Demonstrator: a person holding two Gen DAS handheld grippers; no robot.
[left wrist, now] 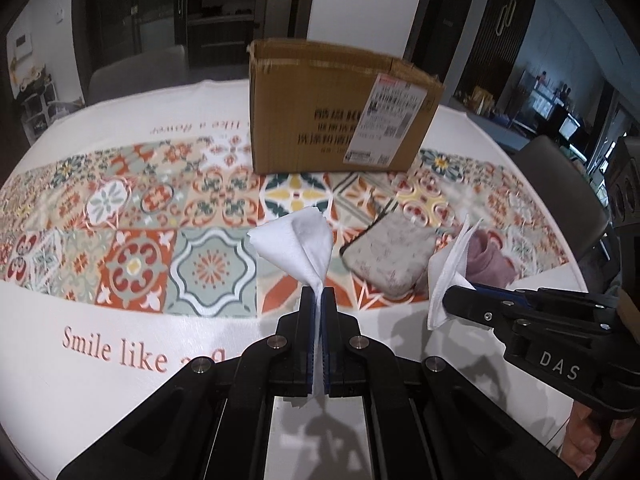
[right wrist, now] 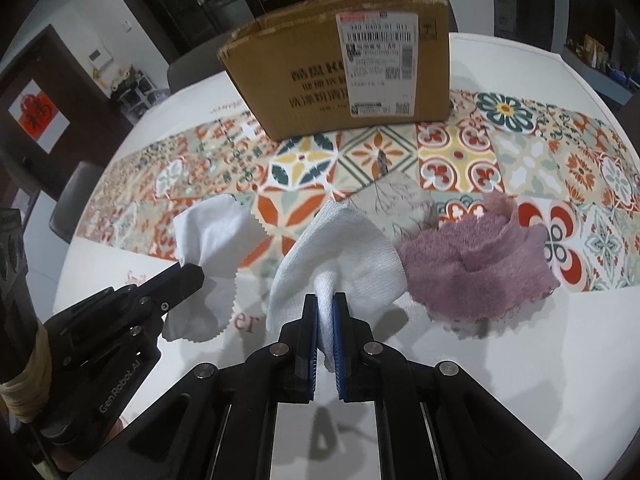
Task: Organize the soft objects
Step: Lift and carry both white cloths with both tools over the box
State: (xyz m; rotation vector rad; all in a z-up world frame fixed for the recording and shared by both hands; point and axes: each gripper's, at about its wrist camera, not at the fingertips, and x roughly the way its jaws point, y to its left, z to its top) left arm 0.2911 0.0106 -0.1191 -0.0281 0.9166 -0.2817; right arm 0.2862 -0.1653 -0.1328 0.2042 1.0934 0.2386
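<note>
My left gripper (left wrist: 319, 300) is shut on a thin white cloth with a zigzag edge (left wrist: 298, 242) and holds it above the table; it also shows in the right wrist view (right wrist: 212, 240). My right gripper (right wrist: 325, 304) is shut on a thicker white woven cloth (right wrist: 352, 256), seen in the left wrist view (left wrist: 448, 276) at the right. A pink towel (right wrist: 480, 268) lies crumpled on the table just right of it. A beige floral pouch (left wrist: 390, 258) lies behind both cloths. A cardboard box (left wrist: 332, 112) stands at the back.
The round table has a white cloth with a patterned tile band (left wrist: 140, 216) and the words "Smile like". Grey chairs (left wrist: 136, 72) stand around the far edge. Dark doors and shelves fill the background.
</note>
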